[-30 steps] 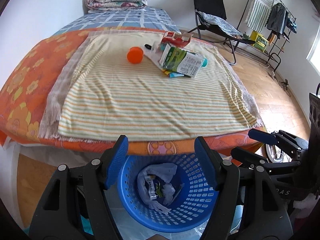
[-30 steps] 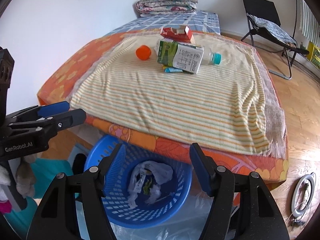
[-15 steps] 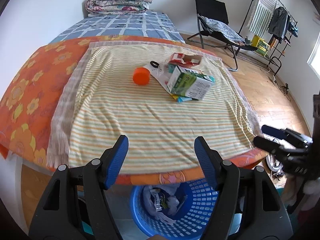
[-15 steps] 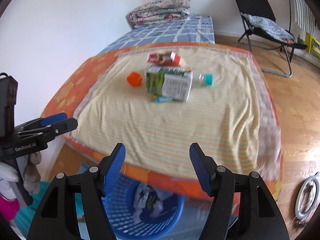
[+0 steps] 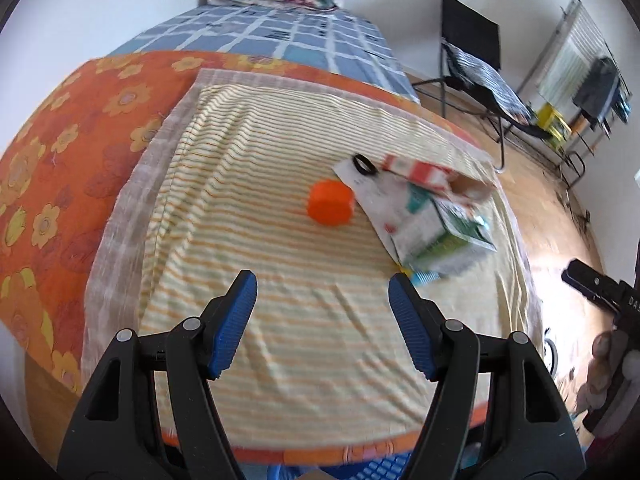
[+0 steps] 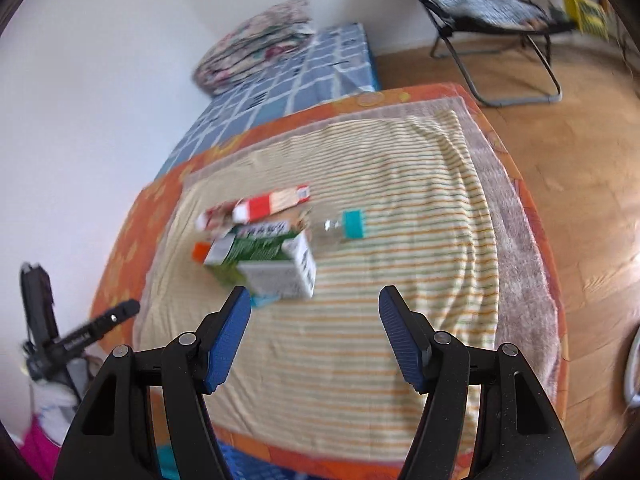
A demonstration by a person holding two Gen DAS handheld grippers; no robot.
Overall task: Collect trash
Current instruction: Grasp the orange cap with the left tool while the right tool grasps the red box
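Left wrist view: the left gripper (image 5: 322,294) hangs open and empty over the striped cloth (image 5: 280,312); beyond lie an orange cap (image 5: 330,208) and a green carton (image 5: 444,236) on its side, only the blue basket (image 5: 380,470) rim showing, contents hidden. Right wrist view: the right gripper (image 6: 314,310), fingers apart, holds nothing; the carton (image 6: 268,266) lies lengthwise left to right, beside a clear bottle (image 6: 344,226) whose teal cap points right.

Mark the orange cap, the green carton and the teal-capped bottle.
orange cap (image 5: 330,209), left wrist view, on its side wall.
green carton (image 6: 276,270), right wrist view, on its near white face.
teal-capped bottle (image 6: 353,224), right wrist view, on the cap.
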